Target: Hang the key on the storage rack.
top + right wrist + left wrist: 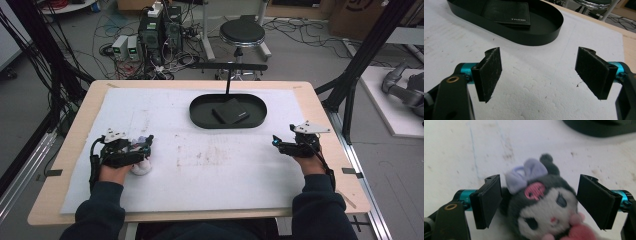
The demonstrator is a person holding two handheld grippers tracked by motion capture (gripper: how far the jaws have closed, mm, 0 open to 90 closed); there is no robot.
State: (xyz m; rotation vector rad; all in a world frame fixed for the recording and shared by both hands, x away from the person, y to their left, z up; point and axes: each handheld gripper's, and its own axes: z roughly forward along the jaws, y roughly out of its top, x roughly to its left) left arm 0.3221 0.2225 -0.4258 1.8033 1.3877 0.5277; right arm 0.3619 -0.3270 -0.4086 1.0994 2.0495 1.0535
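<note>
Left gripper (539,200): its two black jaws stand wide apart, one on each side of the plush toy. There is a small gap on each side, so the pads do not squeeze the toy.

Plush toy (541,205): it sits right between the left gripper's fingers (489,200). It is a small soft doll with a white face, a dark grey hood, a light purple bow and a pink badge on its forehead. It holds something pink in front. It lies on the white mat (200,170).

Left gripper from above (142,145): it is on the near left part of the mat, and the toy (141,167) shows as a white lump just under the jaws.

Right gripper (537,75): its jaws are wide open, with only bare white mat between them.

Tray (544,35): a black oval tray on the mat, ahead of the right gripper's fingers (490,75) and well apart from them.

Wallet (509,12): dark and flat, lying inside the tray.

Right gripper from above (276,141): it is at the near right part of the mat, far from the toy.
</note>
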